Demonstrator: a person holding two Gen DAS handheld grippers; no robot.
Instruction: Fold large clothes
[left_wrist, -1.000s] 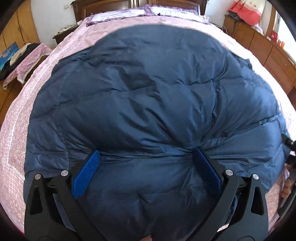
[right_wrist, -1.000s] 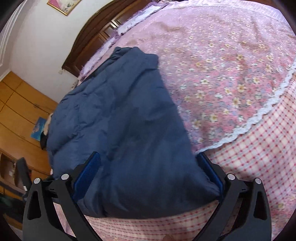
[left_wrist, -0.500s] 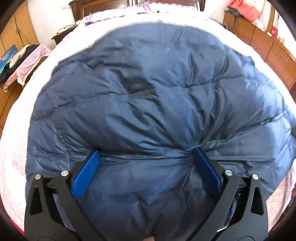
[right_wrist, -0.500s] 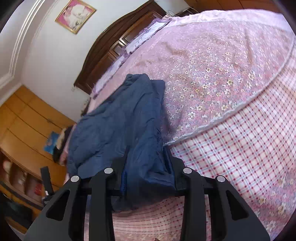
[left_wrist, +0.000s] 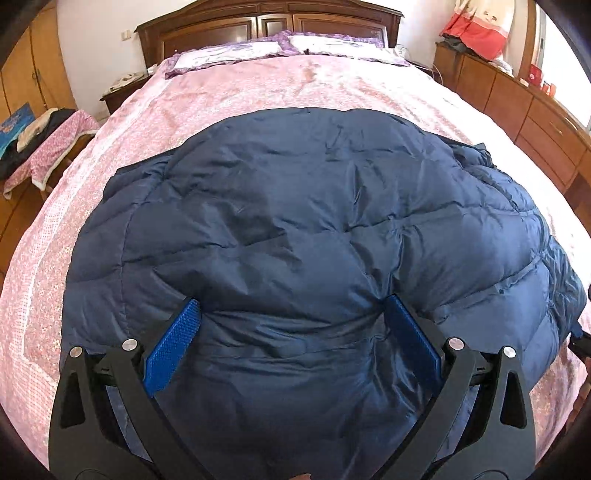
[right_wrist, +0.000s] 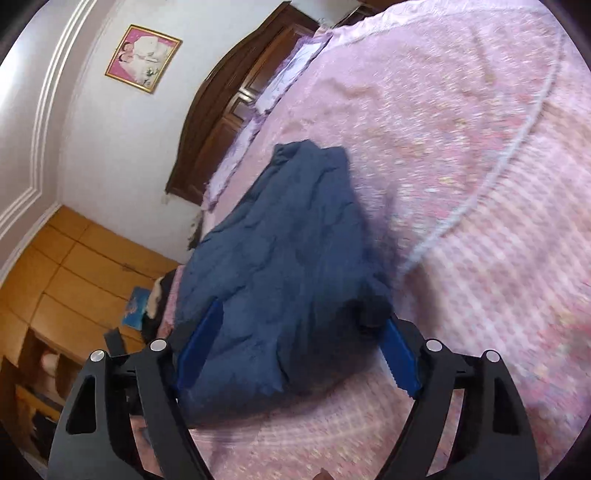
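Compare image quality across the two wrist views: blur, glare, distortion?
Left wrist view: sharp, with heavy fisheye bulge on the navy down jacket; the pink bedspread washes out toward the pillows, and the window at far right is blown out. Right wrist view: motion blur smears the bedspread print and the jacket's near edge; the framed picture stays fairly legible.

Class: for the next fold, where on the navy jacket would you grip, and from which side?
Probably grip the jacket at its near hem, coming from the foot of the bed: that edge lies nearest, thin enough to pinch, while the puffy middle would slip.
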